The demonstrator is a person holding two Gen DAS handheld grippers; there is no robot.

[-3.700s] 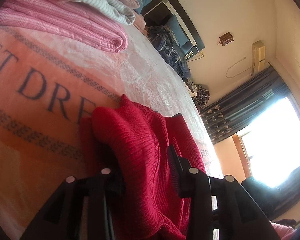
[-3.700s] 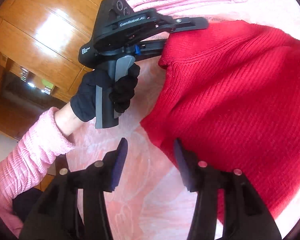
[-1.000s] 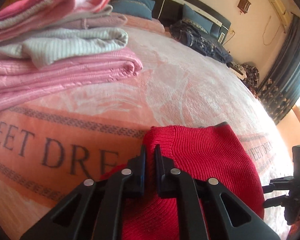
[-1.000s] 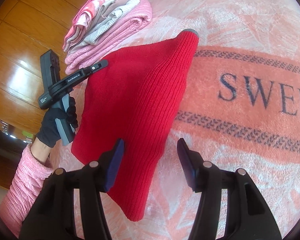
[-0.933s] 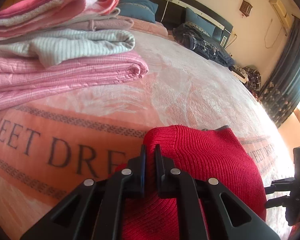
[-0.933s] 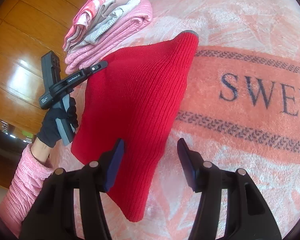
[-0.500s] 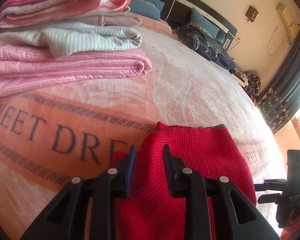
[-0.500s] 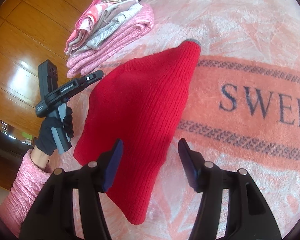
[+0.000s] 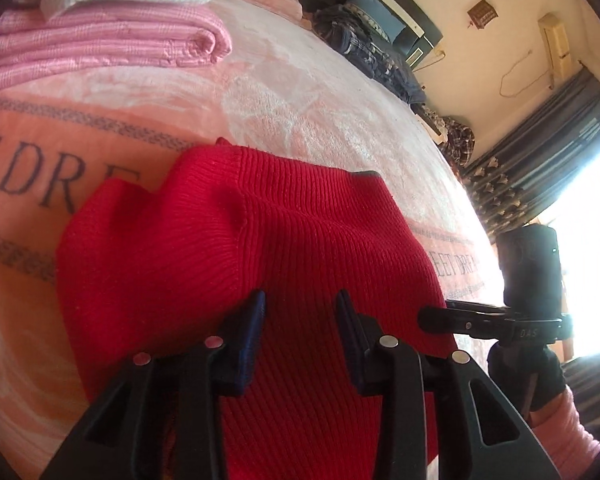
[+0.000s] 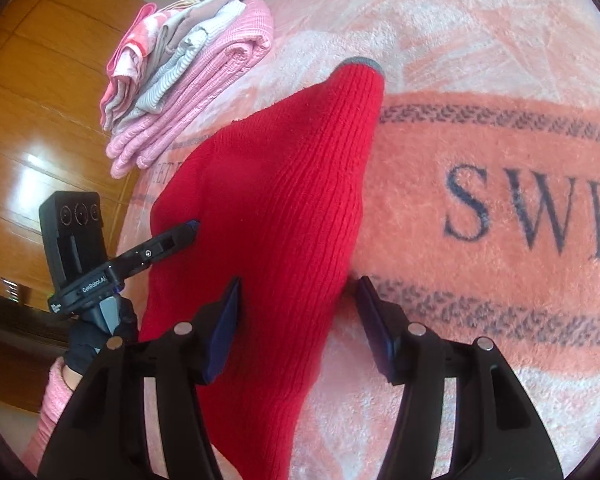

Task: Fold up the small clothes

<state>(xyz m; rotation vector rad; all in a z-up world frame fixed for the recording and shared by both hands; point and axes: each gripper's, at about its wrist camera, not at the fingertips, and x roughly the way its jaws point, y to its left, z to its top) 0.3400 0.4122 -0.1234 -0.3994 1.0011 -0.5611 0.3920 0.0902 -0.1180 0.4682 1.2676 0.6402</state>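
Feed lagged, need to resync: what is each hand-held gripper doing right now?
Left hand-held gripper: open, holding nothing, over the red sweater.
Right hand-held gripper: open, holding nothing, straddling the sweater's edge.

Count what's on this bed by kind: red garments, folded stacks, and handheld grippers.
Red garments: 1, the red knit
Folded stacks: 1, the pink and grey stack
Handheld grippers: 2, left gripper and right gripper
Total: 4
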